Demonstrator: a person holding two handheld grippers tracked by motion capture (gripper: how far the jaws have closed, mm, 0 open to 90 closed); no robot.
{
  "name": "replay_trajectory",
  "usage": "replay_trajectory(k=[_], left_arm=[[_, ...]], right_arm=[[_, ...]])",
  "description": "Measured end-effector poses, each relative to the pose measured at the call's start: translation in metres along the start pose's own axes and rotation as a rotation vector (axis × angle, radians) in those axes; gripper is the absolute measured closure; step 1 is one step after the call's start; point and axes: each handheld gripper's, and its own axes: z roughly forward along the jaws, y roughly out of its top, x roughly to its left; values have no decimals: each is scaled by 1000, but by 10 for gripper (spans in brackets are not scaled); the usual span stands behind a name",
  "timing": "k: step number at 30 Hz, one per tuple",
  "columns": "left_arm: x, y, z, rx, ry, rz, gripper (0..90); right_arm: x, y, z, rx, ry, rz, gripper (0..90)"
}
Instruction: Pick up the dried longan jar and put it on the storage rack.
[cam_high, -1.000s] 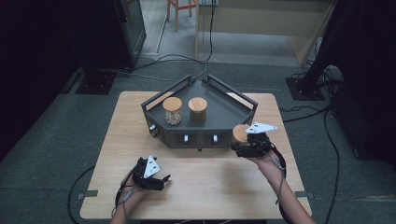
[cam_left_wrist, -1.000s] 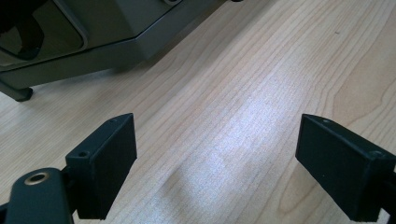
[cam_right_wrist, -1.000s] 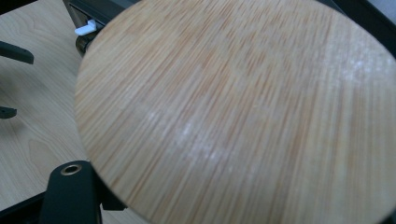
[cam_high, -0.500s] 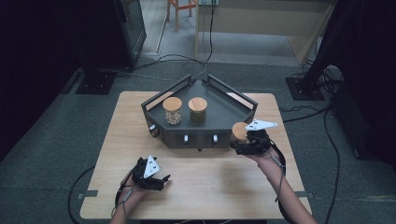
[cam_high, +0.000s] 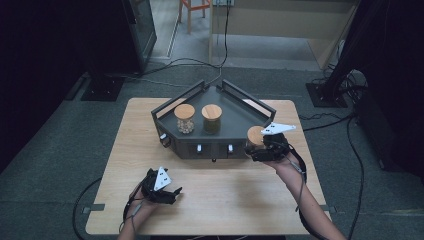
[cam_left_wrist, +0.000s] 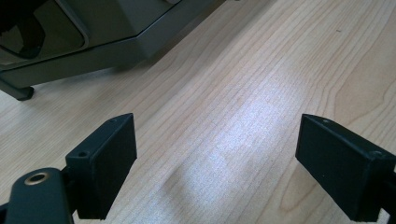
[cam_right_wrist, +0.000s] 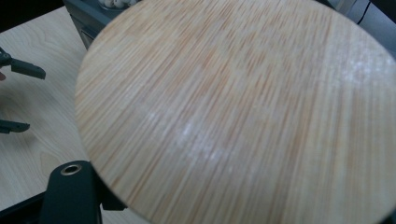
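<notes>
The right gripper's (cam_high: 259, 150) fingers are clamped on a jar (cam_high: 255, 136) with a round wooden lid (cam_right_wrist: 243, 107), holding it upright just off the right front corner of the dark rack (cam_high: 235, 117), which stands at the table's (cam_high: 225, 200) back middle. The grip seems to sit low on the jar's body, since the right gripper view looks straight onto the lid from close above; that keeps the lid clear and the jar plumb, which suits lifting it over a rail. Judging by the two like jars already in the rack, this one is probably bound for the free space on the tray's right half. One of those jars (cam_high: 184, 118) holds pale lumps and stands left of centre; the other (cam_high: 211, 118) has darker contents and stands just beside it, to its right. The rack's raised rail along the right edge lies between the held jar and that open spot, so the jar would have to clear it. The left gripper (cam_high: 167, 190) rests near the table's front left, well apart from the rack, its fingers (cam_left_wrist: 107, 158) spread wide over bare wood with nothing between them. Cables cross the floor beyond the table's far edge.
</notes>
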Motion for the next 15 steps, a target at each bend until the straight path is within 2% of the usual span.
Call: replay_trajectory(k=[15], left_arm=[[0, 0, 0, 3, -1, 2, 124]], right_arm=[[-2, 9, 5, -3, -5, -4, 254]])
